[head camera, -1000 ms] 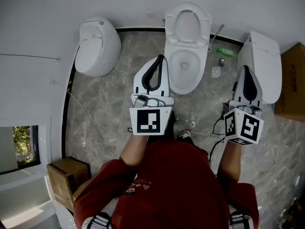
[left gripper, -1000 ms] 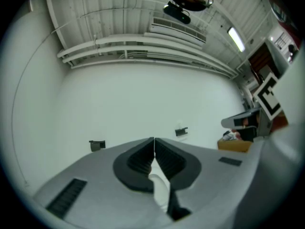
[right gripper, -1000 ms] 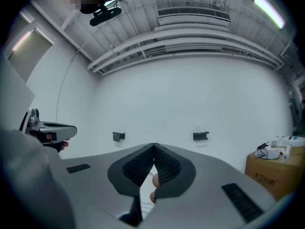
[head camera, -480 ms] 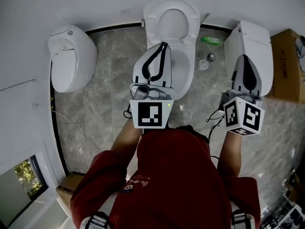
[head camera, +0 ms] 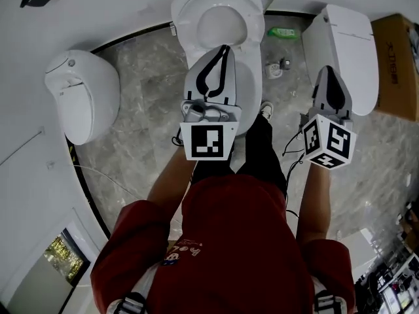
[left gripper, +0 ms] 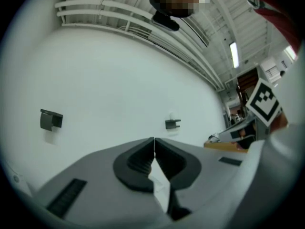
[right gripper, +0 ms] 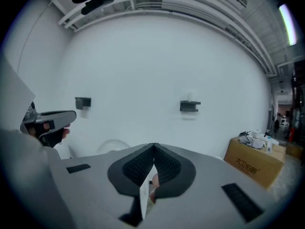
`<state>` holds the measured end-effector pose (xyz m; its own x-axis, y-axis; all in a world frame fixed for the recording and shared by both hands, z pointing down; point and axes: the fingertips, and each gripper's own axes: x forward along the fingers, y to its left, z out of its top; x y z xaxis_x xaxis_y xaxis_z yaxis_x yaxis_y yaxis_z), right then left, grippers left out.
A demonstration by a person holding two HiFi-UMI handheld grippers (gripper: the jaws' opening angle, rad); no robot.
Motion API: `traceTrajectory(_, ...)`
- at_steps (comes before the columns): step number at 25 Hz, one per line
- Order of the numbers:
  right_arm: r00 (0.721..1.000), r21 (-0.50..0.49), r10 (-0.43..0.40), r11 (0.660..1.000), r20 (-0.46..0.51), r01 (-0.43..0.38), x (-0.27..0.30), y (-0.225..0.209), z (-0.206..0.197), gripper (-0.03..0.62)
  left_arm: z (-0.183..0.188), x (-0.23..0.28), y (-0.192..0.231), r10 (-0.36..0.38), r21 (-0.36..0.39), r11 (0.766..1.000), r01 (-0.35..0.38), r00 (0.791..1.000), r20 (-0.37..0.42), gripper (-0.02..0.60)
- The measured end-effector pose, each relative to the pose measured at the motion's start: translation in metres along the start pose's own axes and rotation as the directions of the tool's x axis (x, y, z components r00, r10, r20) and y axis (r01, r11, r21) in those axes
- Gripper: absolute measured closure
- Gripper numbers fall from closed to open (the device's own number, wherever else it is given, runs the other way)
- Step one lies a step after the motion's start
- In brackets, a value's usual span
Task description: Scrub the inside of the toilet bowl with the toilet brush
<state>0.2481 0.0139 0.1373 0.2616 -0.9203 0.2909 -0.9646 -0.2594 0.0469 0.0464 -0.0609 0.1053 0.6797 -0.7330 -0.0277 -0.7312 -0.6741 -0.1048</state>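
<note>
The white toilet point(head camera: 196, 51) stands open at the top middle of the head view, its lid point(head camera: 216, 25) raised. My left gripper point(head camera: 225, 48) hangs over the bowl, shut and empty. The toilet brush point(head camera: 273, 69) stands in its white holder on the floor to the right of the toilet, its handle leaning against the wall. My right gripper point(head camera: 326, 72) is right of the brush, apart from it, over a second toilet, shut on nothing. Both gripper views face the white wall; the left gripper point(left gripper: 154, 140) and the right gripper point(right gripper: 153, 146) show their tips meeting.
A closed white toilet point(head camera: 347, 41) stands at the right and another point(head camera: 78, 97) at the left. A green bottle point(head camera: 283, 33) lies by the wall. A cardboard box point(head camera: 396, 51) sits far right. Dark wall brackets point(right gripper: 189, 106) stick out of the wall. A cable point(head camera: 124, 178) runs over the marble floor.
The person has stepped closer to the open toilet. Both grippers moved forward and lower, the left one now over the bowl. Both stayed shut.
</note>
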Motion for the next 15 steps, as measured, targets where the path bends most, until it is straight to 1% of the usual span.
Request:
traceTrajectory(4, 0.993, 0.001, -0.013, 1.000, -0.120, 0.013, 0.050, -0.035, -0.067, 0.594, -0.041, 0.049, -0.027, -0.008, 0.009, 1.000, 0.008, 1.000, 0.008, 0.583)
traceTrajectory(6, 0.985, 0.030, -0.011, 0.999, -0.175, 0.017, 0.074, -0.051, -0.102, 0.594, -0.065, 0.074, -0.043, -0.006, 0.016, 1.000, 0.006, 1.000, -0.004, 0.583)
traceTrajectory(8, 0.972, 0.064, -0.002, 0.998, -0.235, 0.017, 0.096, -0.065, -0.139, 0.594, -0.090, 0.097, -0.057, 0.011, 0.013, 1.000, -0.011, 1.000, -0.015, 0.583)
traceTrajectory(11, 0.940, 0.097, 0.023, 0.995, -0.341, 0.011, 0.131, -0.080, -0.200, 0.594, -0.134, 0.128, -0.074, 0.024, -0.006, 1.000, -0.024, 0.999, -0.044, 0.583)
traceTrajectory(15, 0.876, 0.104, 0.050, 0.995, -0.480, 0.000, 0.177, -0.095, -0.291, 0.594, -0.201, 0.164, -0.092, 0.012, -0.035, 0.999, -0.016, 0.994, -0.107, 0.583)
